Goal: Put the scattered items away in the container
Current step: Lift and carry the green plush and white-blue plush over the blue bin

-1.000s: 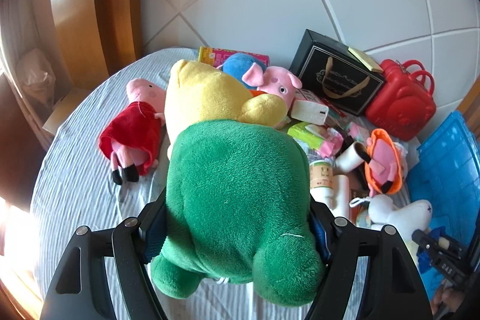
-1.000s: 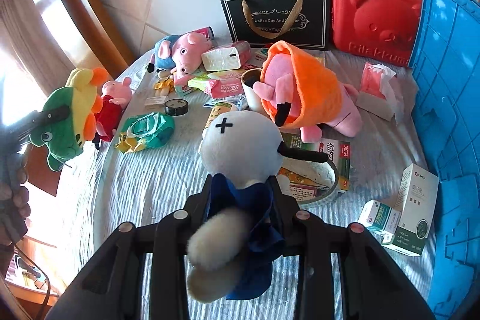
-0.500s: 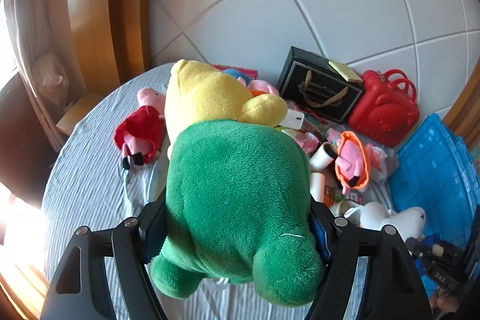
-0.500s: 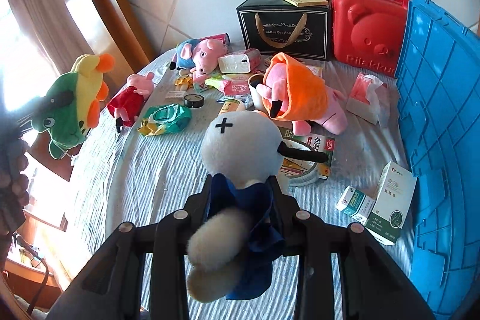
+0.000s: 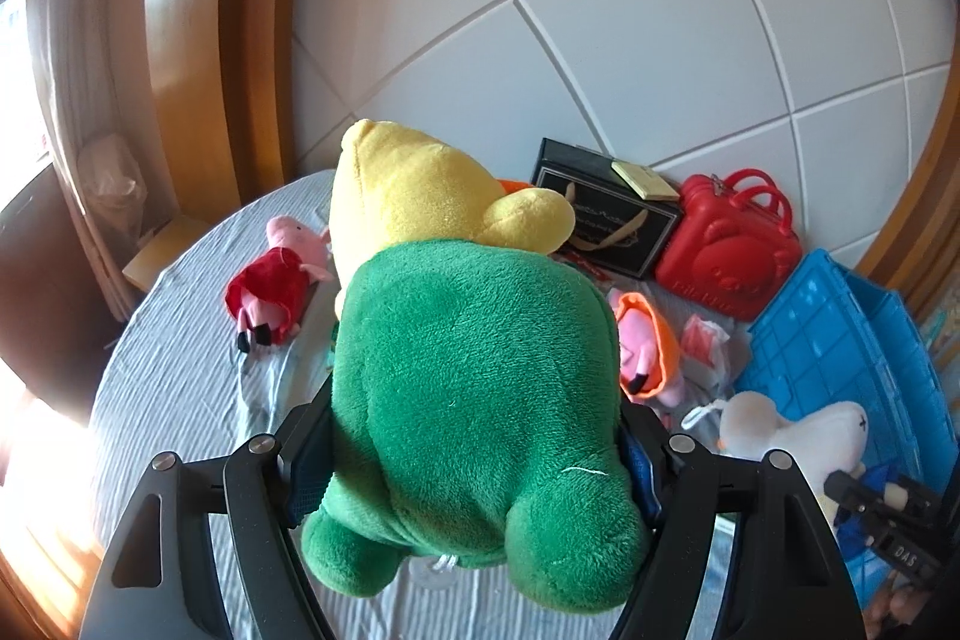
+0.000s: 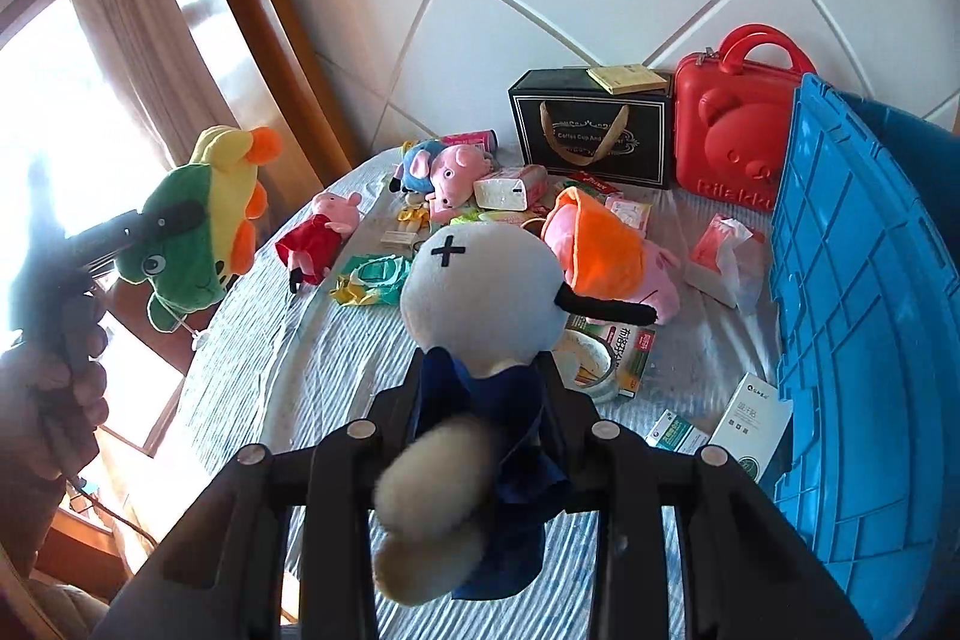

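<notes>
My left gripper (image 5: 474, 454) is shut on a green and yellow plush toy (image 5: 474, 370), held in the air above the table's left side; it also shows in the right wrist view (image 6: 198, 232). My right gripper (image 6: 480, 388) is shut on a white plush doll in blue clothes (image 6: 480, 292), held above the table next to the blue crate (image 6: 870, 316). The doll also shows in the left wrist view (image 5: 798, 436), in front of the crate (image 5: 840, 340).
On the striped tablecloth (image 6: 252, 340) lie a red-dress pig plush (image 6: 318, 238), an orange-hooded pig plush (image 6: 606, 250), a blue-and-pink pig plush (image 6: 444, 166), wipes, tape and small boxes (image 6: 750, 424). A black gift bag (image 6: 591, 136) and a red case (image 6: 732, 130) stand by the wall.
Both grippers have risen with their toys. The left one has moved higher and back from the table. The right one has moved closer to the blue crate.
</notes>
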{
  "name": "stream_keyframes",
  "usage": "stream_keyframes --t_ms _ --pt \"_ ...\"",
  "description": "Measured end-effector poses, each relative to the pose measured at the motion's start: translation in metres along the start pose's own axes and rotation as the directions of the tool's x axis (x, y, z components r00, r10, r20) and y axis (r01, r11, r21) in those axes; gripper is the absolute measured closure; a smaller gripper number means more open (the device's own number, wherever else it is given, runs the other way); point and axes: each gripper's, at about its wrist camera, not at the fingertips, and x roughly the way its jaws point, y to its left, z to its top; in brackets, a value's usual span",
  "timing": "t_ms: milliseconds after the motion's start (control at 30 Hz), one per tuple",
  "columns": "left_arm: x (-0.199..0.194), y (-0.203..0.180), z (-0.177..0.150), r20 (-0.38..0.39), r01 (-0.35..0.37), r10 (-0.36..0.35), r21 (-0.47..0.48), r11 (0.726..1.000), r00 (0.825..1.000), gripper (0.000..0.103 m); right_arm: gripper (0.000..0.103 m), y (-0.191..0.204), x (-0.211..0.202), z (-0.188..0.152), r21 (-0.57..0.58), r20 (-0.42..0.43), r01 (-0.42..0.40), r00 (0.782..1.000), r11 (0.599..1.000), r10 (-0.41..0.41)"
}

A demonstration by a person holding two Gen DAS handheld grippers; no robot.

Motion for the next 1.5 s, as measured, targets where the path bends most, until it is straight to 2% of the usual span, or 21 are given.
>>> stream_keyframes --t_ms 367,633,833,1000,1167,1500 --pt "-0.020 -0.080 0.009 0.044 0.041 -0.044 0.078 0.996 0.998 0.027 0.072 -0.038 -0.077 0.015 0.017 0.130 -0.007 0.991 1.000 0.005" --pt "-0.023 -0.163 0.014 0.045 0.132 -0.140 0.148 0.980 0.989 0.027 0.072 -0.078 -0.133 0.017 0.049 0.196 0.029 0.980 0.998 -0.038" --pt "-0.025 -0.234 0.018 0.033 0.218 -0.230 0.216 0.952 0.973 0.027 0.072 -0.108 -0.183 0.012 0.090 0.257 0.080 0.961 0.993 -0.101" --pt "-0.028 -0.298 0.022 0.019 0.295 -0.313 0.289 0.911 0.949 0.027 0.072 -0.141 -0.220 0.000 0.155 0.287 0.147 0.939 0.977 -0.187" --pt "-0.027 -0.362 0.022 -0.012 0.365 -0.387 0.359 0.859 0.922 0.027 0.072 -0.170 -0.247 -0.020 0.220 0.280 0.214 0.920 0.952 -0.272" --pt "-0.026 -0.472 0.005 -0.119 0.500 -0.508 0.463 0.732 0.853 0.027 0.072 -0.205 -0.276 -0.059 0.331 0.230 0.269 0.907 0.904 -0.354"
